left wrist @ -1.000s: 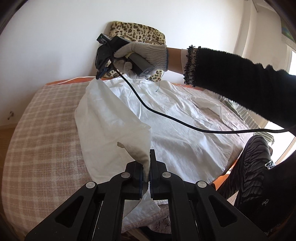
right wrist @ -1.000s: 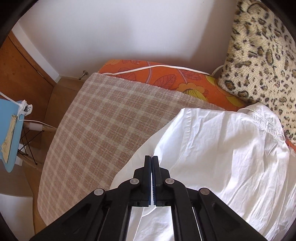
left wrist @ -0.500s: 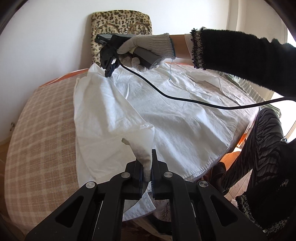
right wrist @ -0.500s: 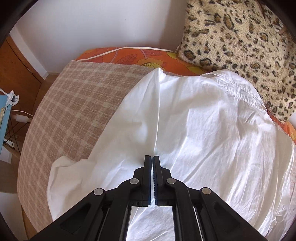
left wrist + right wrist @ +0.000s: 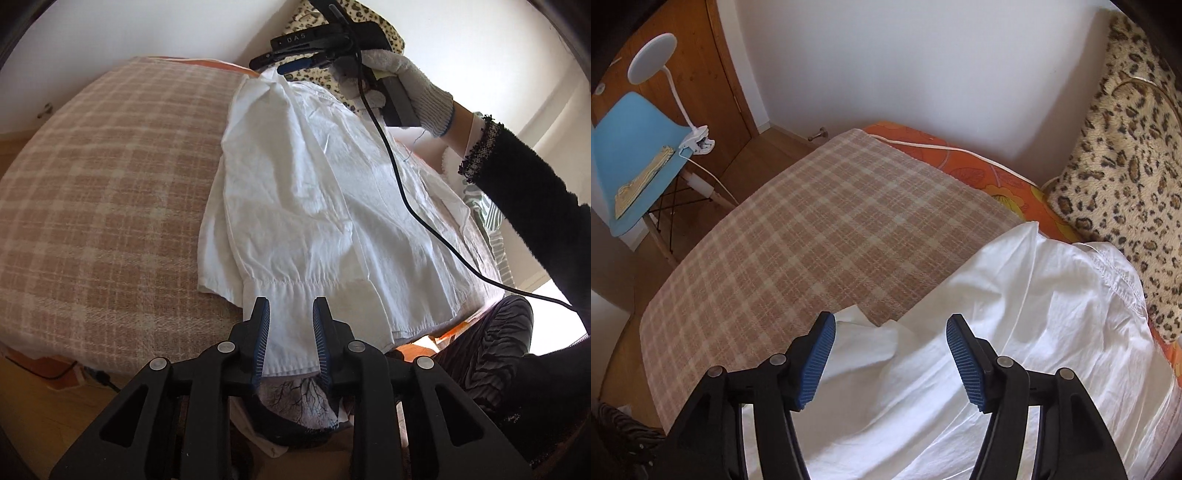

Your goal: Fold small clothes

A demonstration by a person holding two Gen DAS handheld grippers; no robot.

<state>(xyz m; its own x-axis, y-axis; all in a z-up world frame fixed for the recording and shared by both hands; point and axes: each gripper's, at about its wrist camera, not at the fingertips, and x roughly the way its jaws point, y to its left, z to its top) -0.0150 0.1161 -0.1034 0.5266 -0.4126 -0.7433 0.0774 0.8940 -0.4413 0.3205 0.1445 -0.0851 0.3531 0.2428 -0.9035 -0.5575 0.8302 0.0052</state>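
A white shirt (image 5: 325, 206) lies on a plaid-covered bed (image 5: 110, 192), one side folded over. Both claws, left (image 5: 290, 321) and right (image 5: 890, 354), hang parted above it, holding nothing. Next fold likely needs matching edges gripped evenly.

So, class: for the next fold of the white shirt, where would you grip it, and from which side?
Probably grip the white shirt at its stitched cuff edge, coming from the near bed edge. That hem lies flat and free directly before the open left hand-held gripper.
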